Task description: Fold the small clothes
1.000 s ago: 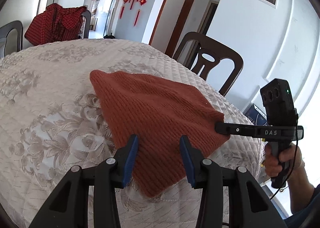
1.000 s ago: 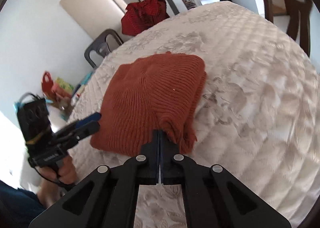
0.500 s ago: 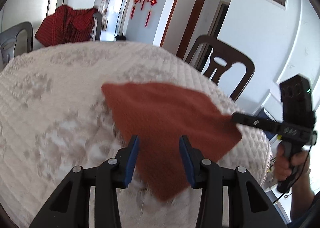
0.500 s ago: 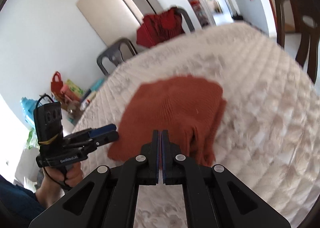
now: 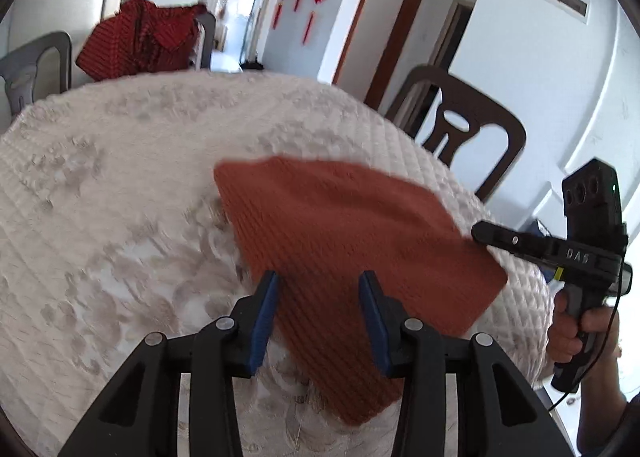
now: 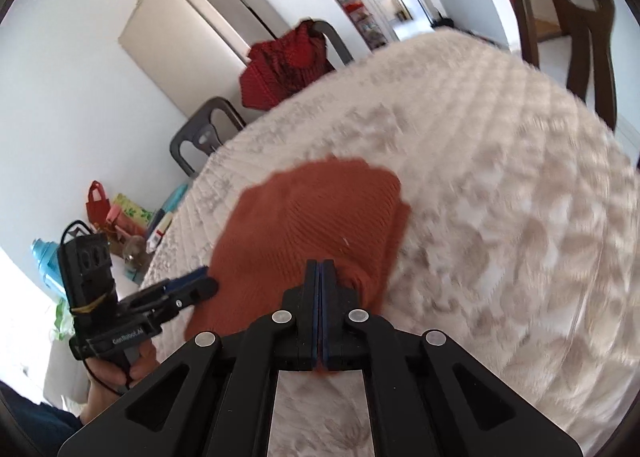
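Sweater (image 5: 344,253) dragged nearer, dark chair (image 5: 464,137) behind table (image 5: 100,217)

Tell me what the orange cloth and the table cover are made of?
The orange cloth looks like knitted wool or acrylic yarn: fine ribbed rows run across it, matte and soft, and it bunches where the right tongs pinch it. The table cover looks like quilted fabric, cream with a stitched diamond grid and a pale flower pattern, slightly shiny. Blur hides the finer weave.

Black plastic left gripper (image 5: 318,309), blue-padded fingers (image 5: 264,311), silver screws; bare-skinned hand (image 5: 580,331).
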Demonstrator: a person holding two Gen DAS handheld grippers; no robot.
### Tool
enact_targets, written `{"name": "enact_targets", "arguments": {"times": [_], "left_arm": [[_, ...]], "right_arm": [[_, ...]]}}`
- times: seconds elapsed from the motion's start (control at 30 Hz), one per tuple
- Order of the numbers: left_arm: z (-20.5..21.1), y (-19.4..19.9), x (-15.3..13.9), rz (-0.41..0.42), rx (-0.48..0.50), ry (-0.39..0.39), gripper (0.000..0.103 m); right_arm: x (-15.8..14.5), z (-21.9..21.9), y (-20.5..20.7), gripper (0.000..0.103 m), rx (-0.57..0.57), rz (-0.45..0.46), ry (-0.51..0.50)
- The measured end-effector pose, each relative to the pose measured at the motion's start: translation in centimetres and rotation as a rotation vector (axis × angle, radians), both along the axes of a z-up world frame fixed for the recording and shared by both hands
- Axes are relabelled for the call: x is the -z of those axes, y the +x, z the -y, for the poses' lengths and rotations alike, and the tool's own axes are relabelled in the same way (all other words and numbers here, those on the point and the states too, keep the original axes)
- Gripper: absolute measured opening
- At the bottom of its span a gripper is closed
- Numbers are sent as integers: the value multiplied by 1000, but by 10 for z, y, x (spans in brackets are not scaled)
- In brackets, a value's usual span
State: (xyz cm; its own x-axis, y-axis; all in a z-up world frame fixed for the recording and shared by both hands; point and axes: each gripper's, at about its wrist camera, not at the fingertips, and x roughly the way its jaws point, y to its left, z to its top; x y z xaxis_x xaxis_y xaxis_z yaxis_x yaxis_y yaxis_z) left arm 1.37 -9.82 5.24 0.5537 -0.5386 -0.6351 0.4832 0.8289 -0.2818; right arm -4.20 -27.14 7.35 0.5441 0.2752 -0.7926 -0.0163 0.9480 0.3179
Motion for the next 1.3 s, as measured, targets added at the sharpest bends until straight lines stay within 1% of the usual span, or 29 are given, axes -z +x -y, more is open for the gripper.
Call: {"name": "enact_targets", "arguments": {"times": [0.1, 0.2, 0.27, 0.3, 0.33, 0.37, 0.4, 0.43, 0.47, 0.53, 0.6, 0.73, 0.8, 0.87, 0.9, 0.97, 1.07, 1.2, 1.3], "left_arm": [[4, 8, -13, 31, -7, -19, 45], [17, 22, -14, 40, 4, -5, 45], [21, 30, -5, 17, 7, 18, 45], [23, 36, 4, -17, -2, 43, 45], [24, 40, 12, -50, -10, 68, 45], [23, 41, 18, -66, -16, 80, 46], [19, 39, 18, -58, -18, 61, 46], [17, 38, 17, -61, -20, 58, 46], [14, 37, 16, -63, -22, 50, 46], [9, 36, 13, -65, -26, 29, 46], [10, 40, 9, -55, -33, 28, 45], [19, 61, 2, -29, -50, 33, 45], [25, 76, 9, -33, -59, 66, 45], [27, 86, 23, -77, -67, 108, 45], [25, 86, 25, -68, -70, 105, 46], [21, 82, 22, -70, -70, 100, 45], [13, 69, 15, -59, -71, 81, 45], [5, 44, 4, -33, -67, 69, 45], [5, 29, -2, -2, -74, 91, 45]], "right_arm": [[-4, -1, 5, 0, -2, 26, -1], [2, -1, 18, 0, 2, 11, -20], [4, 0, 26, 0, 8, 19, -21], [6, 2, 31, 0, 17, 20, -20], [10, 5, 36, 0, 32, 7, -25], [20, 8, 41, 1, 51, -36, -47], [27, 11, 43, 1, 60, -68, -59], [34, 15, 43, 0, 67, -83, -39], [33, 16, 43, 0, 70, -77, -28], [27, 15, 42, 1, 53, -72, -42], [20, 15, 44, 1, 53, -50, -43], [16, 20, 61, 1, 75, -33, -61], [25, 21, 70, 1, 74, -51, -78], [40, 24, 76, 1, 87, -100, -111], [43, 26, 76, 1, 82, -96, -96], [40, 28, 75, 1, 89, -99, -85], [25, 23, 68, 1, 71, -68, -130], [-2, 3, 46, 1, -16, -7, -136], [-8, -13, 34, 1, -75, 14, -156]]}}
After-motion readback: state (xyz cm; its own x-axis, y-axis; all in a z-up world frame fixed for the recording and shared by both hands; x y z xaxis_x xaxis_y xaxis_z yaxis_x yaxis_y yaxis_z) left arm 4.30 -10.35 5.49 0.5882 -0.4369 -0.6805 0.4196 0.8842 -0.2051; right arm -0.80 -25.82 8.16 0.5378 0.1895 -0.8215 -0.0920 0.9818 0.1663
